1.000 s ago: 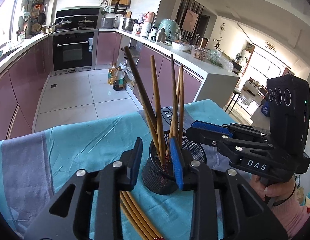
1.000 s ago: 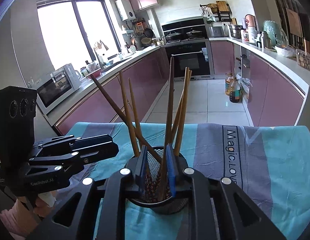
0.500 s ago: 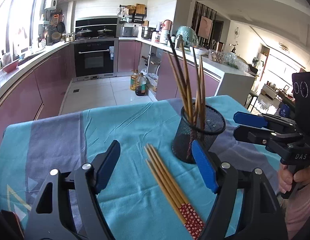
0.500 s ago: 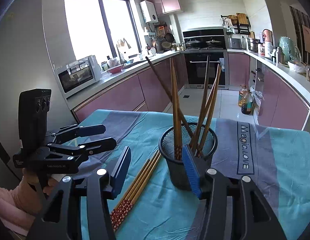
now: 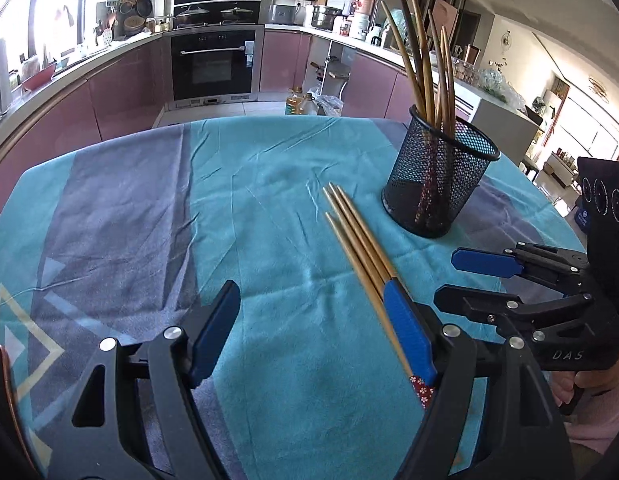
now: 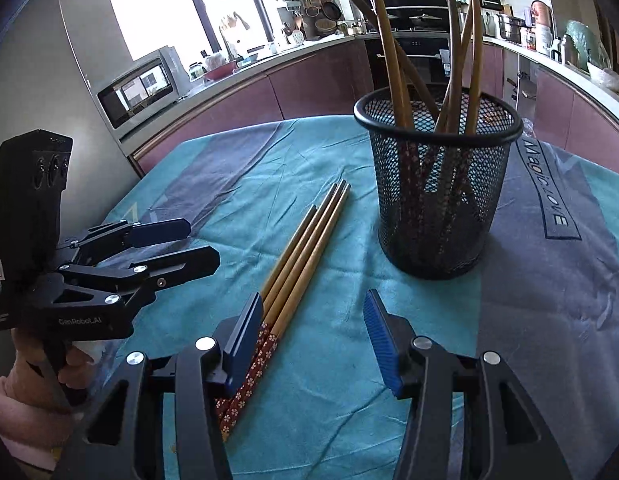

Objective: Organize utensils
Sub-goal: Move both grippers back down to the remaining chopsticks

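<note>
Left gripper [image 5: 311,332]: black with blue fingers [image 5: 211,330] spread wide, held low.
Right gripper [image 6: 313,340]: same build, fingers [image 6: 381,338] apart, empty.

loose chopsticks [image 6: 305,240]: 4 | mesh holder [image 6: 437,200]: 1 | tools: 2

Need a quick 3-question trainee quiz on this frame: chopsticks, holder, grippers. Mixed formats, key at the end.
1. True or false: the mesh holder stands upright on the tablecloth.
2. The loose chopsticks on the cloth lie: A) inside the holder, B) side by side, left of the holder in the right wrist view, C) crossed over the holder's rim.
3. Fill in: the left gripper and right gripper both have their fingers ____, holding nothing.

Key: 1 true; 2 B; 3 open
</note>
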Demonstrator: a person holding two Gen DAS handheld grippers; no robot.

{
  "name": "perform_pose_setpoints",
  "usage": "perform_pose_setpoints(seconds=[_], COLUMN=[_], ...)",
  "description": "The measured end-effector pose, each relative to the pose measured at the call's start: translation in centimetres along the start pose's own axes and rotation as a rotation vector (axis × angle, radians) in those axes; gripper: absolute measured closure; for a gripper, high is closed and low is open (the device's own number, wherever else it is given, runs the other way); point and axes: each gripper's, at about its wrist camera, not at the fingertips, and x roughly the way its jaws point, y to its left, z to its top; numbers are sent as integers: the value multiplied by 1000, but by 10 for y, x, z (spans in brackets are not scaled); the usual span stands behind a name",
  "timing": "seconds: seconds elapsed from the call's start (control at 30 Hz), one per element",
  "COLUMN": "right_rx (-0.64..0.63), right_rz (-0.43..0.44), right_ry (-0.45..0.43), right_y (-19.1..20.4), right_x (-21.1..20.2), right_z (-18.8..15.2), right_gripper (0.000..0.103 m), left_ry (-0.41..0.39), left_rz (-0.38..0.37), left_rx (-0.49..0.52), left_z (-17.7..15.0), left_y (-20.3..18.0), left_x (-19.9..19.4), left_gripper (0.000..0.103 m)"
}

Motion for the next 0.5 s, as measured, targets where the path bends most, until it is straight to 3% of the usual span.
perform_pose_setpoints(seconds=[0.5], right_rx=[-29], right_rz=[-54], right_ry=[36], right_y=[17], right_x=[21], right_z=[-6], right_gripper=[61], left_ry=[40], left_rz=[-6], left_rx=[-1], left_z=[-13], left_y=[-6], left_x=[11], left_gripper=[30])
